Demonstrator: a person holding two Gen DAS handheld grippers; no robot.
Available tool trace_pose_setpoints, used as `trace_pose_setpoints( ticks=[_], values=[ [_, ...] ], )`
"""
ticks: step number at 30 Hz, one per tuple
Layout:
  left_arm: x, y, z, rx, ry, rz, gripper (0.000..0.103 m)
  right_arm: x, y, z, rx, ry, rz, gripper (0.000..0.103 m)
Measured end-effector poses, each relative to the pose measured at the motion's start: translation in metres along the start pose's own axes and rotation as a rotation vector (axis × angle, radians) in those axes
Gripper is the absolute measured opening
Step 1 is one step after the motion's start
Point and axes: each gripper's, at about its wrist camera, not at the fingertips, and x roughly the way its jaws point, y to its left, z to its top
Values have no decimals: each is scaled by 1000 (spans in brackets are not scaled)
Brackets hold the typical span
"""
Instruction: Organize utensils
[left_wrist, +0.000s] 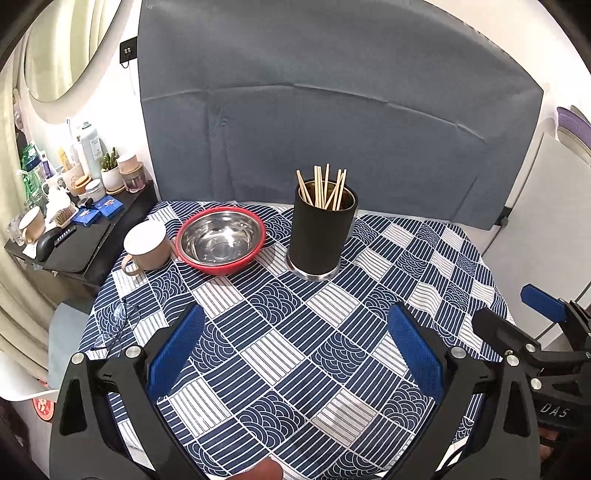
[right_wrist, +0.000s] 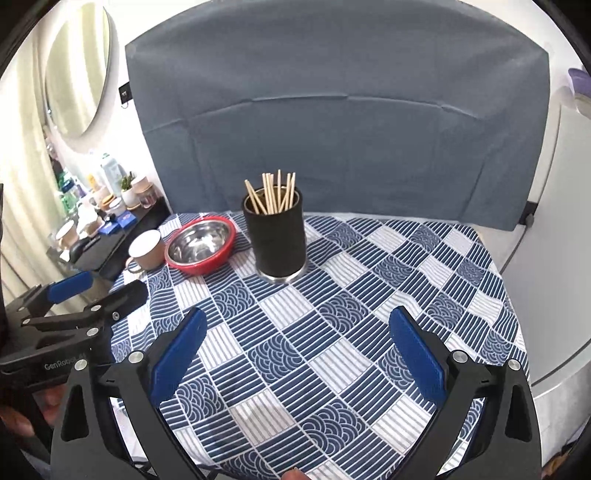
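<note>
A black cylindrical holder (left_wrist: 320, 232) (right_wrist: 277, 240) stands upright at the far middle of the table, with several wooden chopsticks (left_wrist: 325, 186) (right_wrist: 273, 192) standing in it. My left gripper (left_wrist: 295, 325) is open and empty over the near part of the table. My right gripper (right_wrist: 297, 328) is open and empty too, beside it. Each gripper also shows in the other's view: the right gripper at the right edge (left_wrist: 517, 314), the left gripper at the left edge (right_wrist: 99, 291).
A steel bowl with a red rim (left_wrist: 221, 242) (right_wrist: 201, 245) and a beige mug (left_wrist: 147, 245) (right_wrist: 146, 251) sit left of the holder. Eyeglasses (left_wrist: 118, 325) lie at the left table edge. A blue patterned tablecloth (left_wrist: 295, 369) covers the table. A cluttered side shelf (left_wrist: 74, 221) stands to the left.
</note>
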Motion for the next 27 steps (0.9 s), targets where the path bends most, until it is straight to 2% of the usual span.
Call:
trace_pose_setpoints(
  ticks=[3,6,10,20,27],
  values=[
    [0,-1,1,-1,17,-1,97,4,-4,-1,34,28,27,95],
    [-3,-2,1,15,1,19,97,4,-5,-1,28,20,-11,95],
    [2,-4,3,25,27,11,97,4,-7,1,33,18,-8,95],
    [3,-3,4,22,13,4,97,4,-3,5,-8,-9,-27,95],
    [9,-5,7,18,23,-6,97,6,-9,5,12,-11,-18,95]
  ],
)
